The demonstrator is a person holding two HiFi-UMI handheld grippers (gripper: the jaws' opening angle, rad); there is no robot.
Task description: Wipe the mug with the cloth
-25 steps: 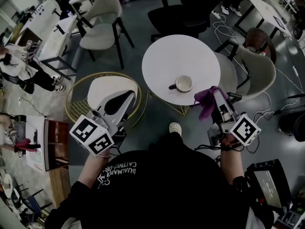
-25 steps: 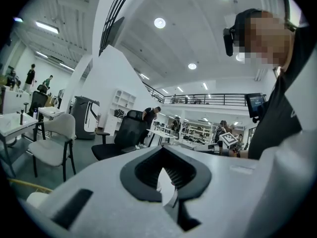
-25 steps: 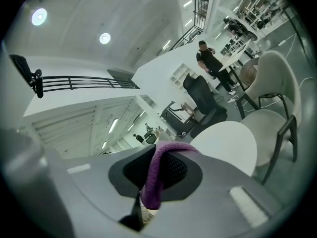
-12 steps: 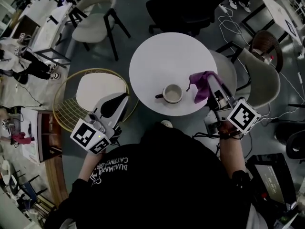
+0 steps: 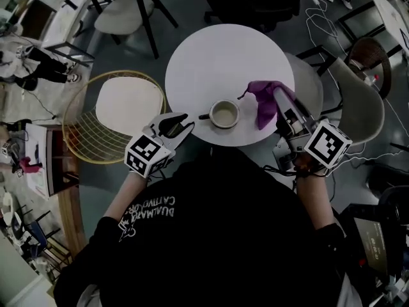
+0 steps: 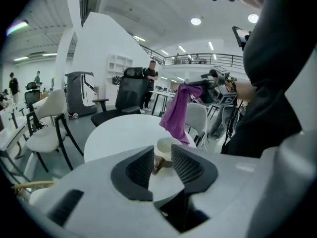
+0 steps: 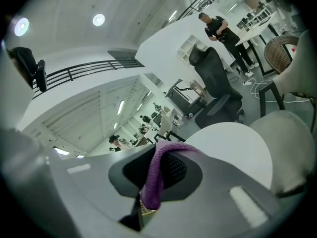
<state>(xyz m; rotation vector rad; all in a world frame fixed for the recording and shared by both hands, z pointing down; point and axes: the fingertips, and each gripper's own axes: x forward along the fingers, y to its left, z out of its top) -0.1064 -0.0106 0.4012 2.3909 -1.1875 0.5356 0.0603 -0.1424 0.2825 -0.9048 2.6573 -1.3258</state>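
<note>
Purple cloth (image 5: pixel 261 107) hangs clenched in the right tongs (image 5: pixel 279 98) just beside the cream ceramic mug (image 5: pixel 225 114) on the round white bench (image 5: pixel 223 56); left tongs (image 5: pixel 185 123), jaws just opening and gripping nothing, want squaring on the mug's dark handle (image 5: pixel 203 116) ahead, then a firm clamp before wiping.

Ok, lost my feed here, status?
Left claw just opening, empty, short of mug handle. Right claw shut on purple cloth, beside mug. Mug upright on round table. Nothing in the way.
</note>
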